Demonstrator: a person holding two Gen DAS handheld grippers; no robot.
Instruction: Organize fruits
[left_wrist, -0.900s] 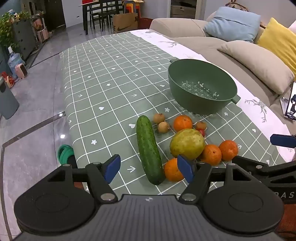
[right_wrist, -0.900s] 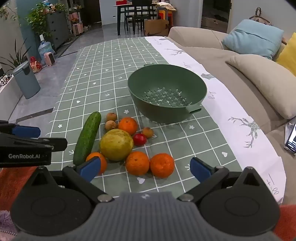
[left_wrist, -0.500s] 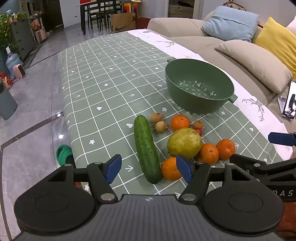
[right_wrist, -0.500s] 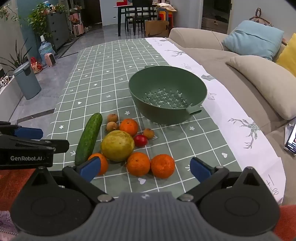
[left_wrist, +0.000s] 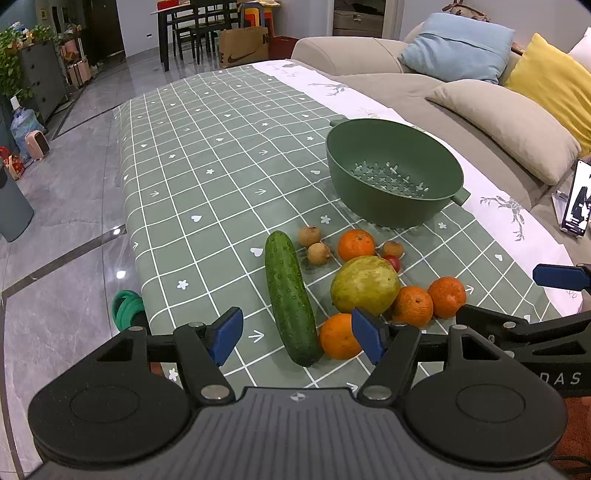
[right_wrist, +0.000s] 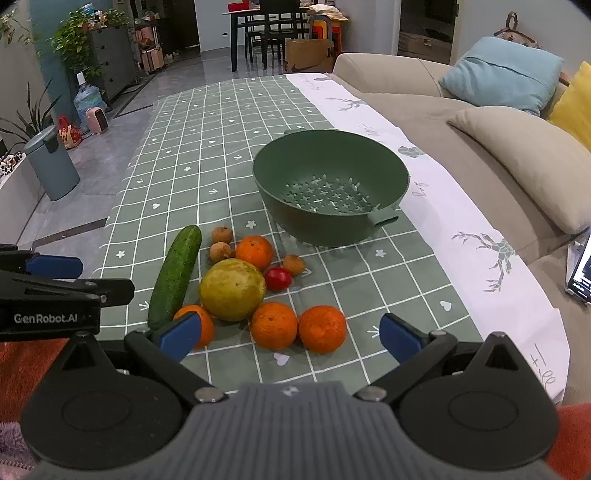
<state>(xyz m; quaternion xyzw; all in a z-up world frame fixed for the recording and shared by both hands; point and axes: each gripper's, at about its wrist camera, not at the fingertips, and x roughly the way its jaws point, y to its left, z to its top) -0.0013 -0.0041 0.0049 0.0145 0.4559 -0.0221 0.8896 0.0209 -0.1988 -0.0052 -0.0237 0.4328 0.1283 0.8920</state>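
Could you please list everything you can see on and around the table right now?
perforated plastic colander bowl: one, dark green, empty, far side of fruit.
cucumber: one, green, left of pile.
oranges: four, orange, around the pile.
large round yellow-green fruit: one, pile centre.
small brown round fruits: three, behind pile.
small red fruit: one, beside big fruit.
checked tablecloth: one, green-white, covering table.
sofa cushions: blue, yellow, beige, right.
phone: one, lit, far right.
left claw: open, empty.
right claw: open, empty.
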